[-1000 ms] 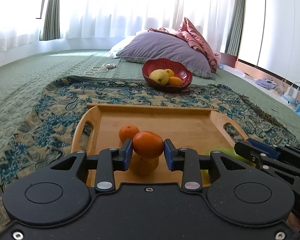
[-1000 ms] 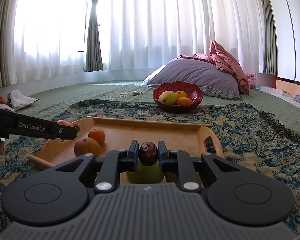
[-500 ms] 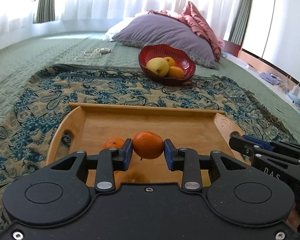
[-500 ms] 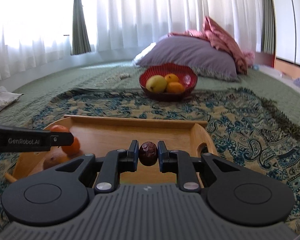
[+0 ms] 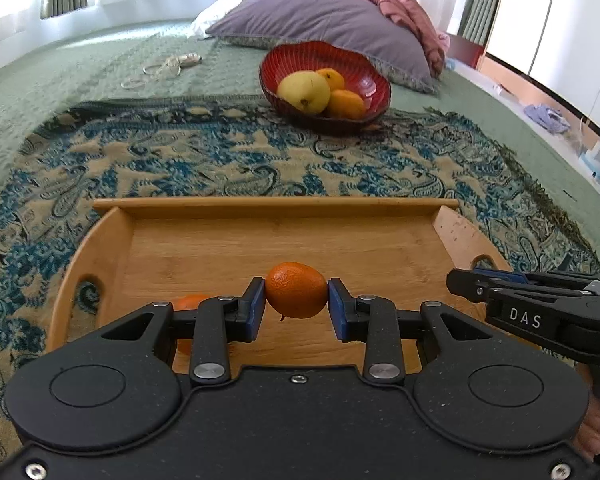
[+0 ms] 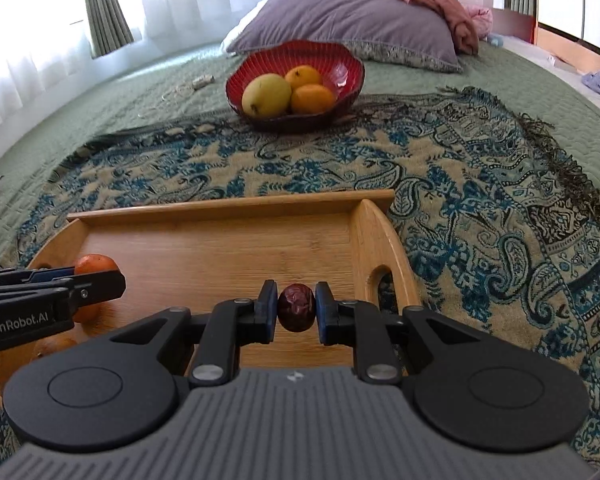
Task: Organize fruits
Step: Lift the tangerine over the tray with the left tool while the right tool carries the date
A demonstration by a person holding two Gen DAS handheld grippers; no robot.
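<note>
While the left tongs [image 5: 296, 306] squeeze an orange [image 5: 296, 295] above the wooden tray [image 5: 108, 236], the right tongs [image 6: 296, 312] pinch a dark red date [image 6: 296, 307] over it, and the red bowl [image 6: 340, 68] with fruit sits at 12 o'clock.

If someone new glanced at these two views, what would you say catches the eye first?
Each gripper holds a fruit above the wooden tray: the left gripper has its jaws shut on an orange, the right gripper on a dark red date. Beyond the tray, a red bowl on the patterned cloth holds a yellow mango and two oranges.
</note>
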